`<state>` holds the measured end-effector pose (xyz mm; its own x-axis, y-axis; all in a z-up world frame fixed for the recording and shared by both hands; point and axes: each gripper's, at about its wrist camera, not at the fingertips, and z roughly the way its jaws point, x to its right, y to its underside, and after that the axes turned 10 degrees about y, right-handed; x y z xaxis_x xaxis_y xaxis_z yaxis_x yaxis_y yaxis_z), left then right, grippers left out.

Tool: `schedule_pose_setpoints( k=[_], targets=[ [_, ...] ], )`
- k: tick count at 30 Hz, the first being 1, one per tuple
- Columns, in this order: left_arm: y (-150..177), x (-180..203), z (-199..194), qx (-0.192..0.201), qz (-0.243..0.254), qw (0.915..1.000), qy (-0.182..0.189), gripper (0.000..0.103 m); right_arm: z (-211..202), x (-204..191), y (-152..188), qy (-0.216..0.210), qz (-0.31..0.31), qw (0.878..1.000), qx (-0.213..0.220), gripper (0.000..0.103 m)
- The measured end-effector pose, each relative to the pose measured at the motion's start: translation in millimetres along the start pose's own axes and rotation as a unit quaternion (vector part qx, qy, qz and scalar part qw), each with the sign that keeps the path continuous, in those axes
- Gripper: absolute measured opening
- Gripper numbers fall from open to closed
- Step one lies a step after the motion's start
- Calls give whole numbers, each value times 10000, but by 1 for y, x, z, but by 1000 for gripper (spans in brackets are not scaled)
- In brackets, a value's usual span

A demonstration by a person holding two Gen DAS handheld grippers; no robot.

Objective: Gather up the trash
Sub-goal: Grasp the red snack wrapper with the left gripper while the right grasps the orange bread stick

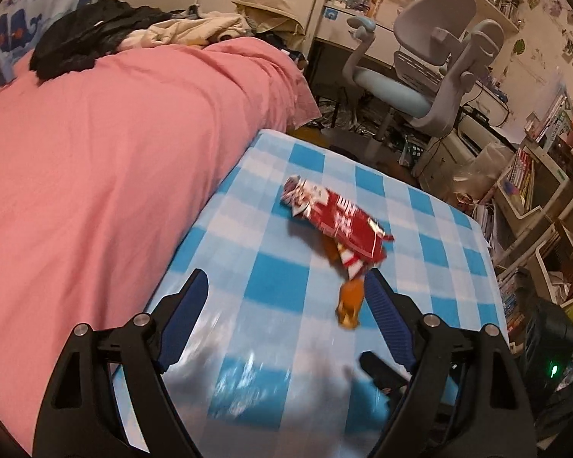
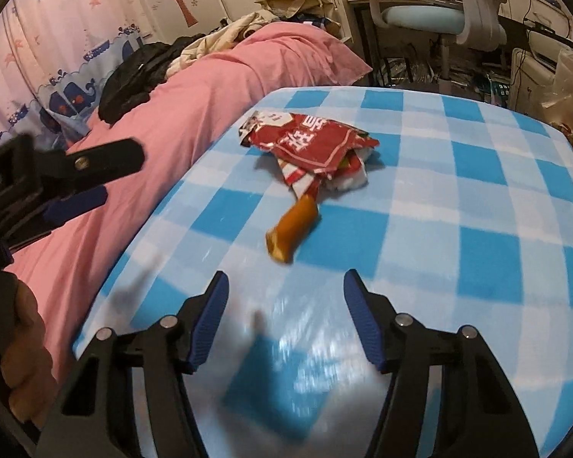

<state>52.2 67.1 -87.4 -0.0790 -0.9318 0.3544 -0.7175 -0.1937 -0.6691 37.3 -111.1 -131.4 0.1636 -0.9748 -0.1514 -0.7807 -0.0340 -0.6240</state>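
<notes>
Two pairs of tongs hang over a tabletop pushed against a pink-covered bed, both with jaws apart and nothing between them, as a person sets about collecting trash. The left tongs stand wide; the right tongs are somewhat narrower, angled down at the glossy blue-and-white check covering. The litter lies near the middle of the tabletop: a crumpled red snack wrapper with white lettering, its torn edges curled up, and a small orange packet poking out from under it toward the tongs (in the left view that packet sits just beside the right-hand finger). The orange packet looks the easier first catch, being narrow, stiffish and nearest; closing across its short width, with the ribbed blue pads low to the surface, would likely hold best. The red wrapper is thin, crinkly film and may slide on the slick cloth, so pinching a raised fold seems wiser than scraping at a flat edge. Motion blur softens the near tabletop.
</notes>
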Motion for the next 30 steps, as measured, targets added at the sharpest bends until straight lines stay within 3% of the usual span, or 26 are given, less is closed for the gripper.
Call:
schedule_pose_setpoints(
  k=[11, 15, 20, 22, 24, 26, 30],
  targets=[
    [-47, -11, 91, -248, -450, 9985, 196, 80, 34, 2, -23, 95, 63, 9999, -122, 45],
    [-52, -17, 118, -428, -652, 9964, 318, 80, 38, -3, -26, 137, -224, 9996, -124, 30],
    [-54, -19, 141, -572, -863, 9928, 597, 80, 33, -1, -24, 68, -523, 9985, -146, 21],
    [-56, -19, 145, -572, -940, 9910, 761, 64, 28, 5, -24, 31, -548, 9984, -162, 21],
    [-56, -20, 151, -713, -1059, 9866, 1020, 30, 20, 12, -20, 12, -569, 9982, -179, 21],
    [-55, -20, 152, -728, -1153, 9824, 1276, 16, 13, 18, -17, -20, -563, 9982, -214, 21],
    [-62, -19, 120, -389, -1161, 9812, 1491, 7, -7, 32, -8, -95, -475, 9984, -277, 21]
  ],
)
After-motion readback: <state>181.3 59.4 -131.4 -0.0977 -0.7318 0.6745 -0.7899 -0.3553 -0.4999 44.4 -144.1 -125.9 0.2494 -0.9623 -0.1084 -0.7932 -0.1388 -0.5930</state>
